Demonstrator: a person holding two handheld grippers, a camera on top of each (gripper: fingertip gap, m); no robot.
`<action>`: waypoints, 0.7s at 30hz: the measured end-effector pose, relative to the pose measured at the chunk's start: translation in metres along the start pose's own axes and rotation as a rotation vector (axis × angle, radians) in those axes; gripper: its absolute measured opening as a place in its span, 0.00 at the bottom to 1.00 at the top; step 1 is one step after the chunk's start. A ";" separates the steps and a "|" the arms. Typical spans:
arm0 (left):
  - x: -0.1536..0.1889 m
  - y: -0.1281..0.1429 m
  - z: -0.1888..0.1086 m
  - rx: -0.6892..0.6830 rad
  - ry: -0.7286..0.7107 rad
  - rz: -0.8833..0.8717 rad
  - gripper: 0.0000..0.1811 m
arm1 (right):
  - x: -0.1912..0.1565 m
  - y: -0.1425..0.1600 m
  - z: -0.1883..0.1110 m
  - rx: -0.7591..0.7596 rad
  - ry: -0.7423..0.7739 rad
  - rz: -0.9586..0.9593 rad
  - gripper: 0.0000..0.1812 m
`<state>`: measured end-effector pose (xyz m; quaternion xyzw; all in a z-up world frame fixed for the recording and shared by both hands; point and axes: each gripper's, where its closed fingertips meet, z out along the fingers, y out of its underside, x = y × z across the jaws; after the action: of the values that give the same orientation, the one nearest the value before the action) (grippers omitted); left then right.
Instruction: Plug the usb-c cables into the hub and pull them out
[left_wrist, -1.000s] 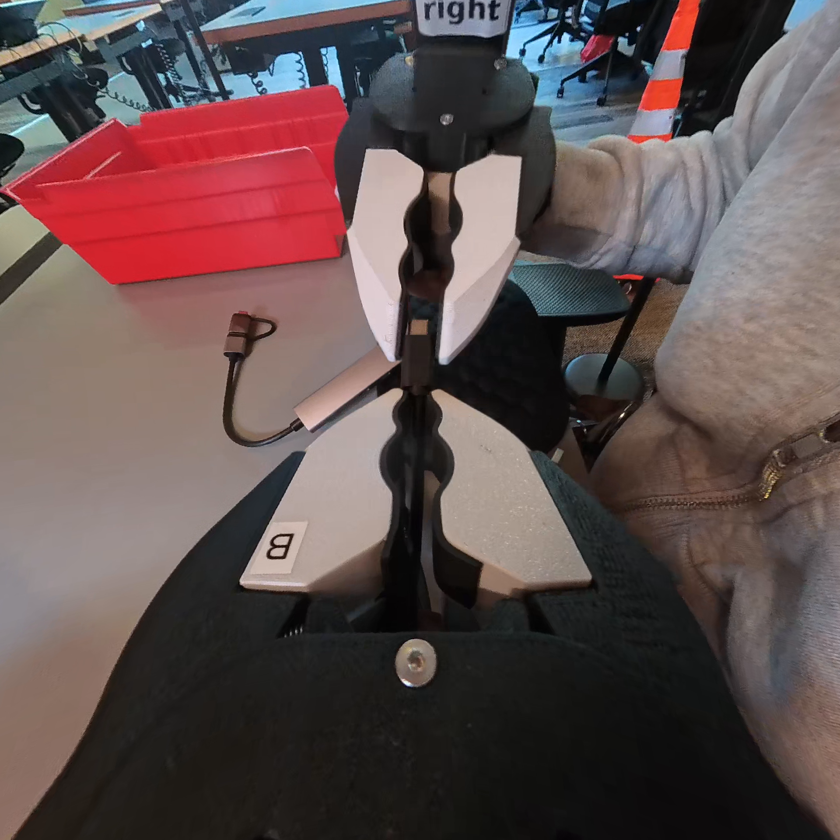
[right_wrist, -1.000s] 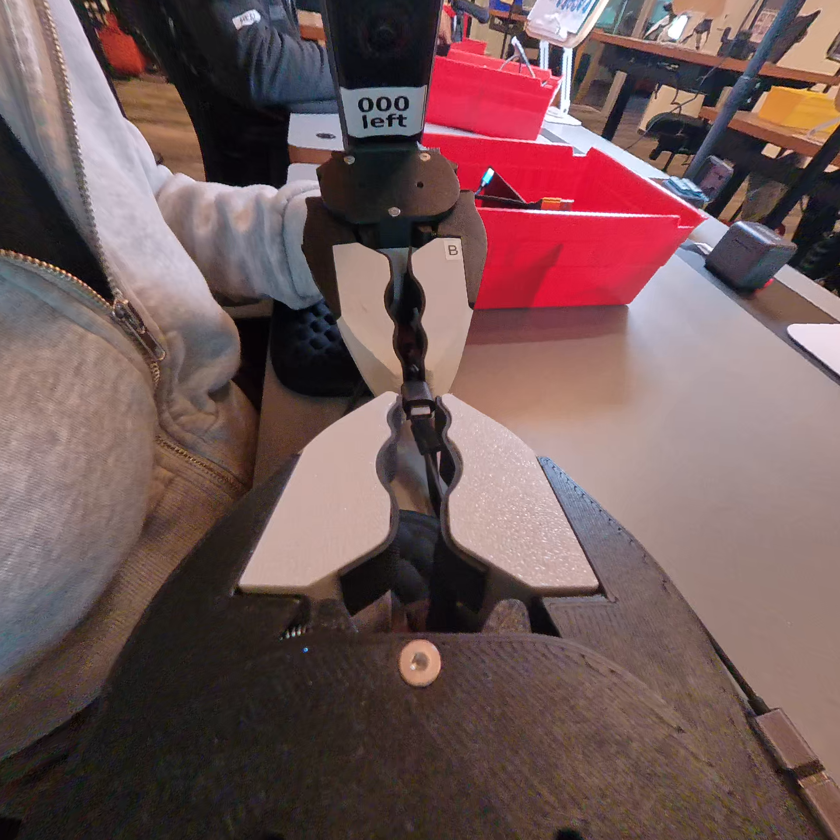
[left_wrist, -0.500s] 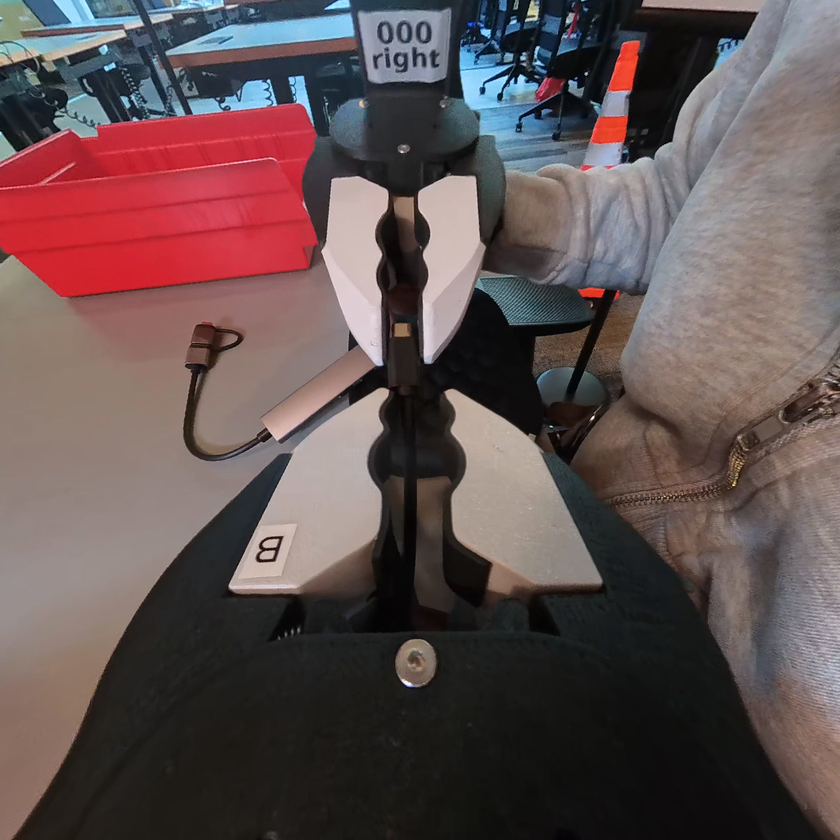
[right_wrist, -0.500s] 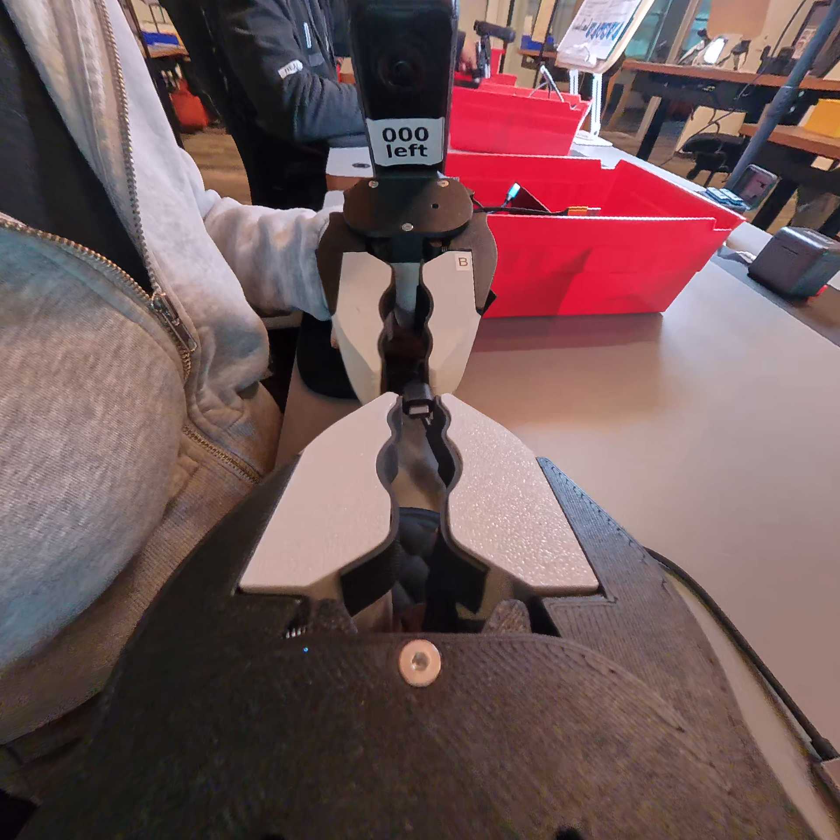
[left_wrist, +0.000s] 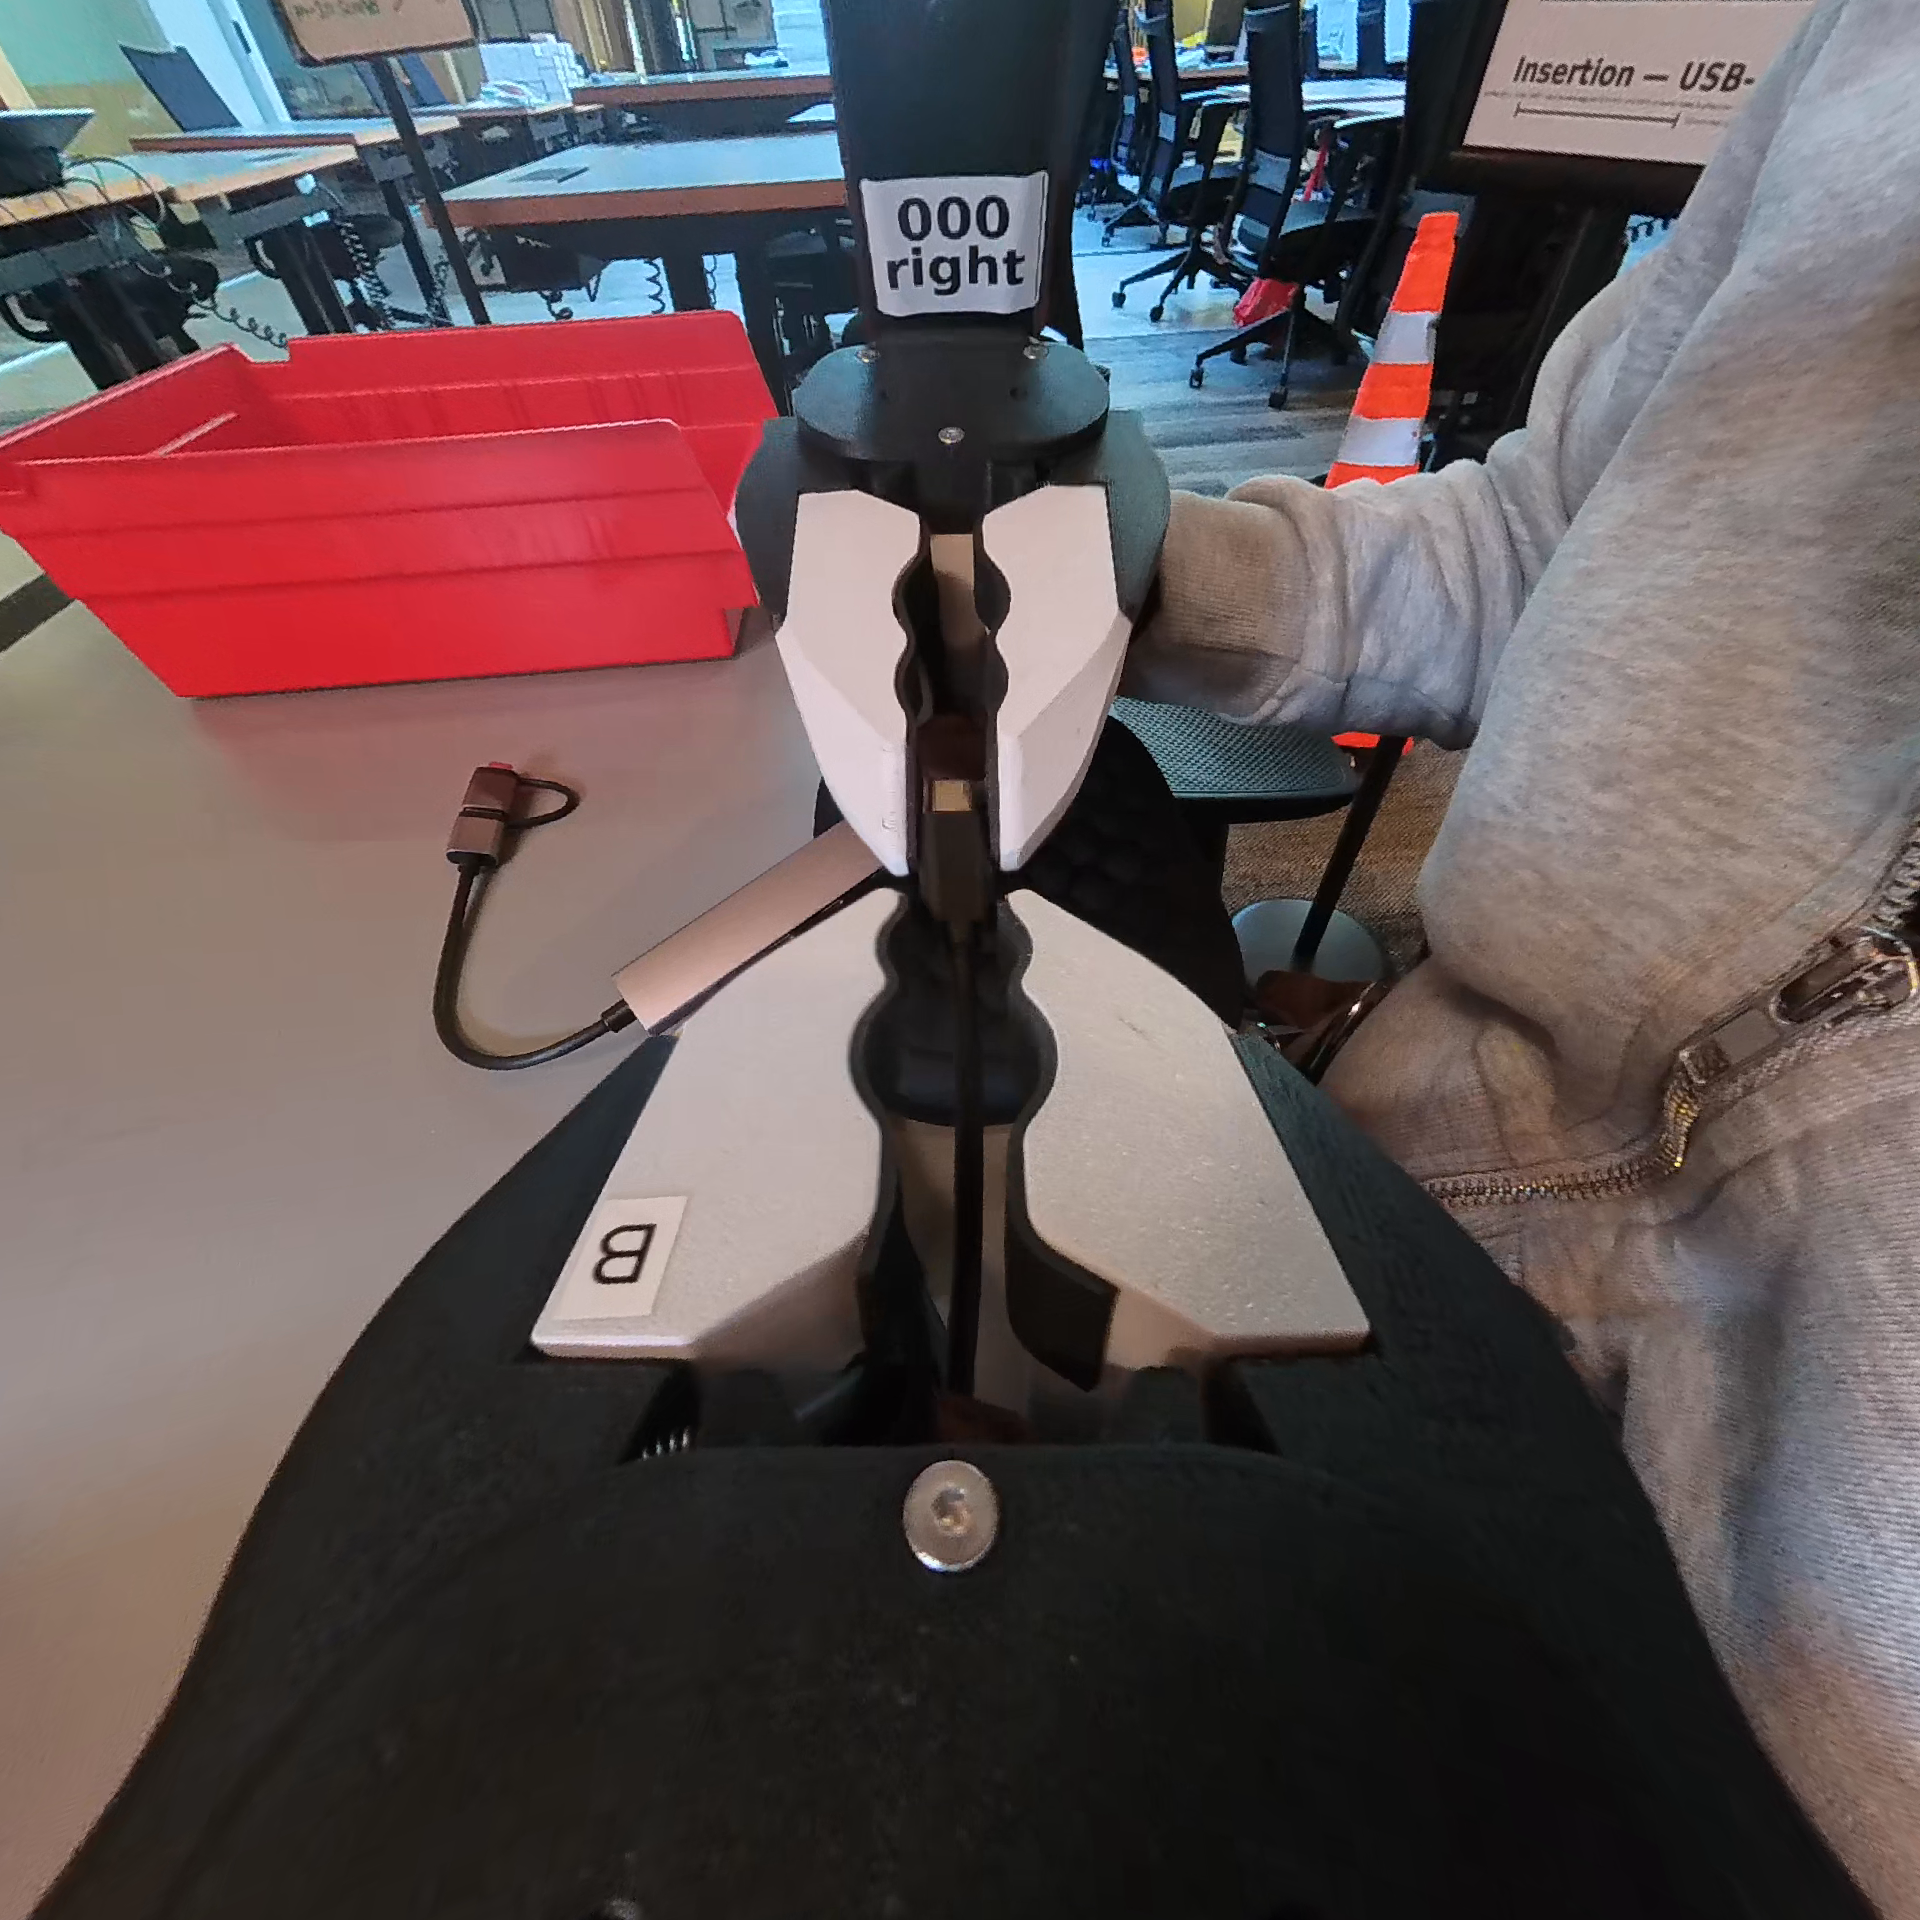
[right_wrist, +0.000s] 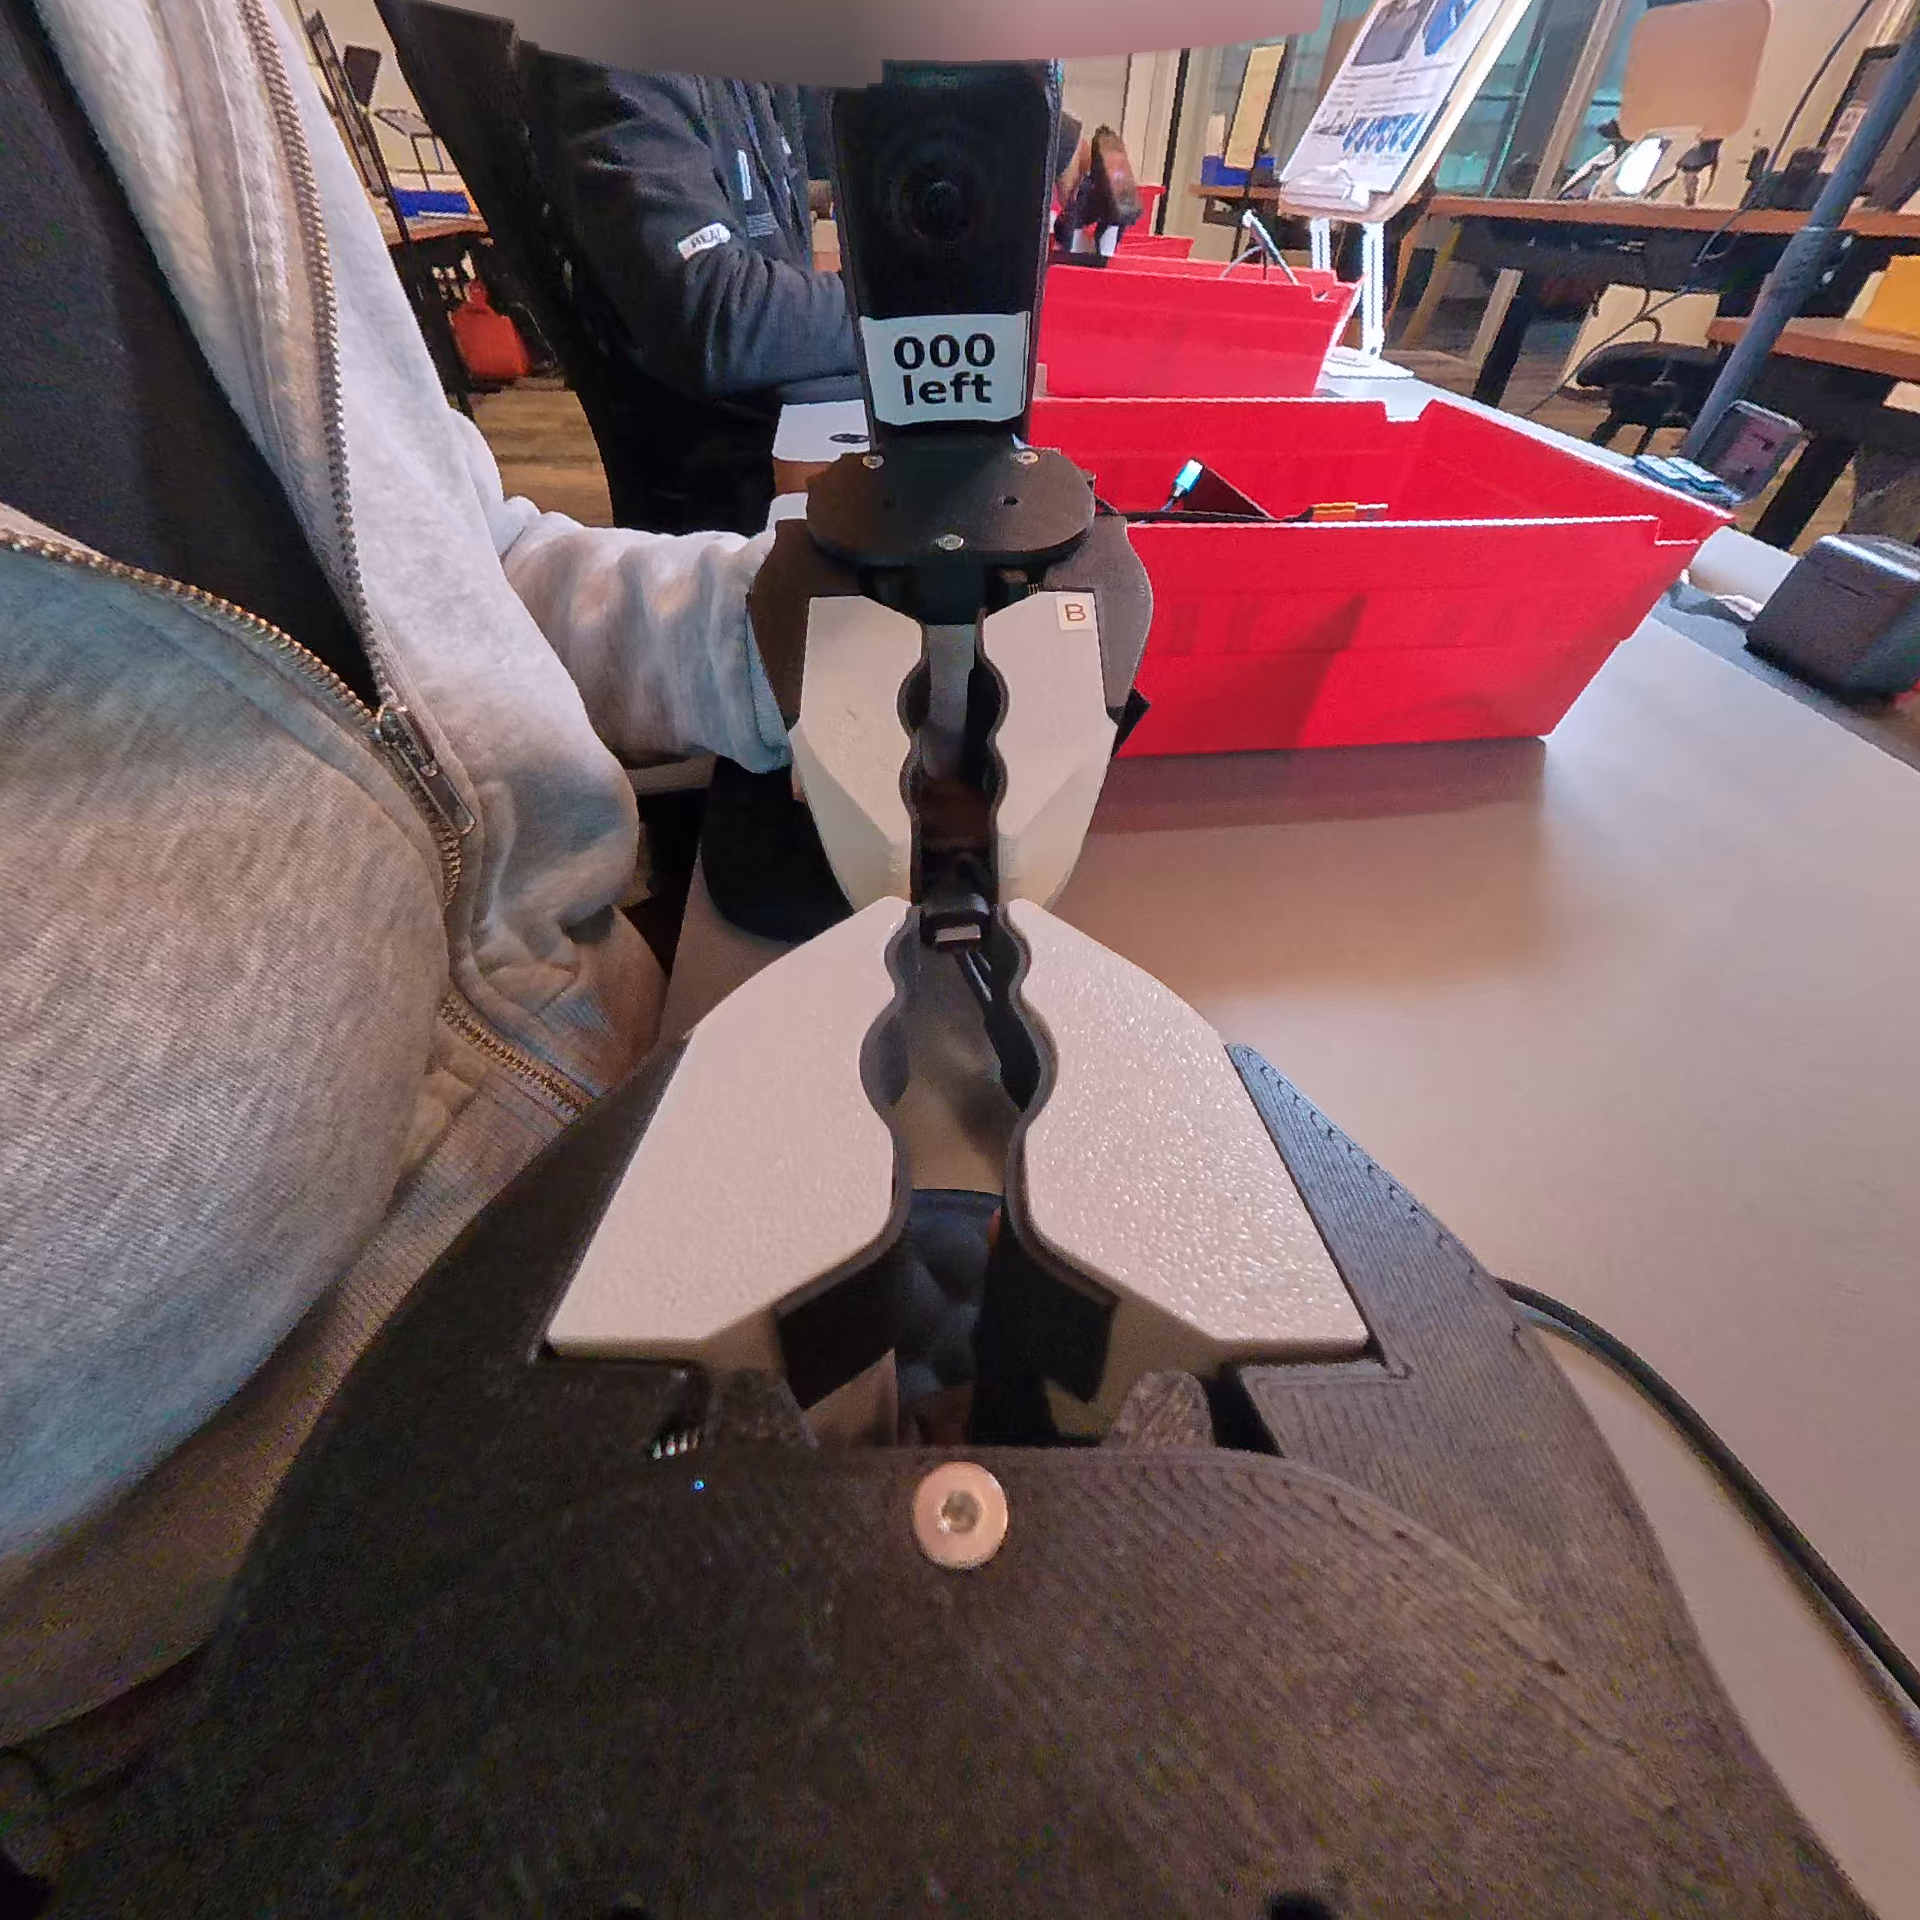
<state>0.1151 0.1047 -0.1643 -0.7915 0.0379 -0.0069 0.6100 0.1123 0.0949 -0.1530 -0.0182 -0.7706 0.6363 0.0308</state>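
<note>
My left gripper (left_wrist: 953, 894) is shut on a black USB-C cable (left_wrist: 966, 1195) just behind its plug (left_wrist: 948, 852). The plug's metal tip points away, in between the fingertips of my right gripper (left_wrist: 951, 864), which faces mine tip to tip. In the right wrist view the plug (right_wrist: 951, 923) sits end-on between my right gripper's (right_wrist: 953, 909) closed tips, with the left gripper (right_wrist: 951, 888) just beyond. The silver hub (left_wrist: 727, 940) lies on the grey table (left_wrist: 208, 1039) below and to the left. Its short black lead ends in an adapter (left_wrist: 488, 821).
A red bin (left_wrist: 416, 561) stands on the table behind the hub and shows in the right wrist view (right_wrist: 1403, 623). A black cable (right_wrist: 1714, 1455) trails over the table. A dark box (right_wrist: 1849, 613) sits at the far right. A person's grey sleeve (left_wrist: 1351, 592), chair (left_wrist: 1226, 748) and cone (left_wrist: 1397, 364) are alongside. The grippers are tip to tip, or close to it. The silver hub (left_wrist: 727, 940) is about equally far from each gripper, around 11 cm. The adapter (left_wrist: 488, 821) is about equally far from each gripper, around 25 cm.
Both grippers stay tip to tip around the plug. Both views have tilted up a little. Less of the black cable now shows in the gap of my right gripper.
</note>
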 end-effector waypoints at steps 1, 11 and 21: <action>0.000 0.000 0.000 -0.001 -0.002 0.002 0.09 | 0.000 0.000 0.000 0.001 0.002 -0.001 0.07; -0.006 0.004 0.002 -0.032 -0.048 -0.004 0.07 | 0.008 0.005 -0.003 -0.068 0.050 -0.022 0.08; -0.010 0.014 0.006 -0.104 -0.097 0.005 0.07 | 0.054 0.080 -0.075 -0.508 0.171 0.716 0.33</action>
<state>0.1051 0.1074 -0.1787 -0.8215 0.0106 0.0351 0.5691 0.0634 0.1874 -0.2158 -0.3433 -0.8424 0.3935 -0.1331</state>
